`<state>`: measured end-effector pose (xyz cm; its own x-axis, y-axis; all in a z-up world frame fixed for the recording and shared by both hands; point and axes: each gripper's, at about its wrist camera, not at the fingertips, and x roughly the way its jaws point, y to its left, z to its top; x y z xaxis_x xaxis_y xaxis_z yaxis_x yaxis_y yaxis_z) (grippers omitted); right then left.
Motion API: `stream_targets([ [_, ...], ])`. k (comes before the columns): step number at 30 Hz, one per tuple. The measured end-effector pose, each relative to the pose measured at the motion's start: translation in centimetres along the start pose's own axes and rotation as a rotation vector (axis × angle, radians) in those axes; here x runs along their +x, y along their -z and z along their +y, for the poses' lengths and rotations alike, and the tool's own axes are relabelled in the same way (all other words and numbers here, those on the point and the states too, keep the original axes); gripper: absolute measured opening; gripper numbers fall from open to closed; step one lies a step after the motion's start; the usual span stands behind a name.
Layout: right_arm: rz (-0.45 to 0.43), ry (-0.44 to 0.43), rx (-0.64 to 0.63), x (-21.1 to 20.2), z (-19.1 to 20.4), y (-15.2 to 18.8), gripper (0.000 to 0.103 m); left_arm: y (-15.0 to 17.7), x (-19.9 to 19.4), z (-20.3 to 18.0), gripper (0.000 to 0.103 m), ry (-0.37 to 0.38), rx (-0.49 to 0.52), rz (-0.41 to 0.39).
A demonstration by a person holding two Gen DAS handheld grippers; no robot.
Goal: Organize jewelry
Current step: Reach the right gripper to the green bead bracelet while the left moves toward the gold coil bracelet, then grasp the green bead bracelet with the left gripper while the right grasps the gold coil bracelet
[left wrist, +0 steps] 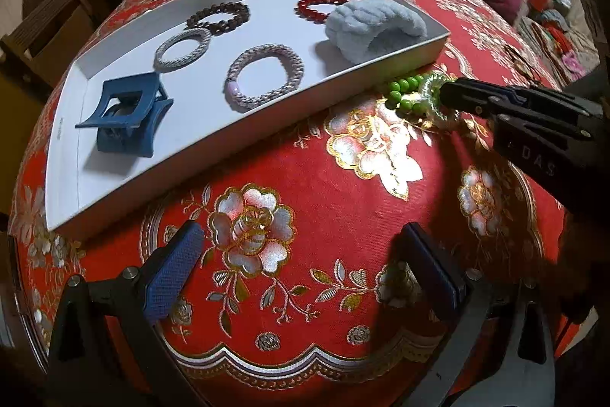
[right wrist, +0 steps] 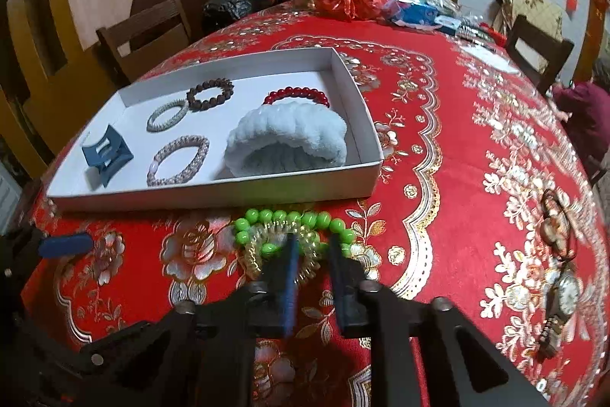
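Between the fingertips of the right gripper [right wrist: 312, 246], a clear coil hair tie [right wrist: 274, 254] is lying on the red tablecloth [right wrist: 438, 178], overlapping a green bead bracelet [right wrist: 289, 218]; the jaws are pinching together on the coil. Beyond the fingertips, the white tray [right wrist: 366, 124] is already holding two bead bracelets, two braided ties, a fluffy band and a blue claw clip [right wrist: 106, 155]. The coil and green beads appear to be what is left. Green beads are stretching crosswise, parallel to the tray's near wall. The left gripper [left wrist: 301, 262] is hovering with fingers wide apart, gripping nothing.

Bracelets [right wrist: 209, 92] in tray [right wrist: 213, 191]
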<state>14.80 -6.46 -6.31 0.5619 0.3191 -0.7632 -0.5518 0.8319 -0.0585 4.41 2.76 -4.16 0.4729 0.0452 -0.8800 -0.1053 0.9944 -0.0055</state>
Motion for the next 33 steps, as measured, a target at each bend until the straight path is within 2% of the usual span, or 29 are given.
stream_targets([
  [6,0.003,-0.006,0.088,-2.7,-1.5,1.2,0.008,-1.0,-1.1,0.1,0.100,0.099,-0.019,-0.063],
  [10,0.060,0.024,0.137,-4.1,-3.1,3.2,0.008,-3.3,-1.0,-1.0,0.100,0.130,-0.024,-0.106],
  [14,0.095,0.009,0.155,-4.7,-3.8,5.1,0.008,-5.6,0.7,-1.6,0.095,0.180,-0.101,-0.069],
  [16,0.102,0.005,0.148,-4.7,-3.6,5.7,0.008,-5.7,1.6,-1.8,0.092,0.158,-0.135,-0.060],
  [18,0.102,-0.004,0.148,-4.9,-3.7,6.0,0.008,-5.5,1.9,-2.2,0.091,0.117,-0.163,-0.101],
  [22,0.102,-0.012,0.149,-5.0,-3.8,6.4,0.008,-5.3,2.4,-2.0,0.090,0.102,-0.262,-0.132],
  [26,0.108,-0.019,0.139,-4.8,-3.6,6.3,0.008,-6.2,3.4,-3.7,0.091,-0.017,-0.210,-0.089],
  [30,0.112,-0.020,0.138,-5.0,-3.4,6.4,0.008,-6.9,3.9,-3.7,0.094,-0.032,-0.225,-0.079],
  [33,0.112,-0.024,0.147,-5.1,-3.5,6.4,0.008,-6.5,3.7,-3.9,0.093,-0.017,-0.183,-0.063],
])
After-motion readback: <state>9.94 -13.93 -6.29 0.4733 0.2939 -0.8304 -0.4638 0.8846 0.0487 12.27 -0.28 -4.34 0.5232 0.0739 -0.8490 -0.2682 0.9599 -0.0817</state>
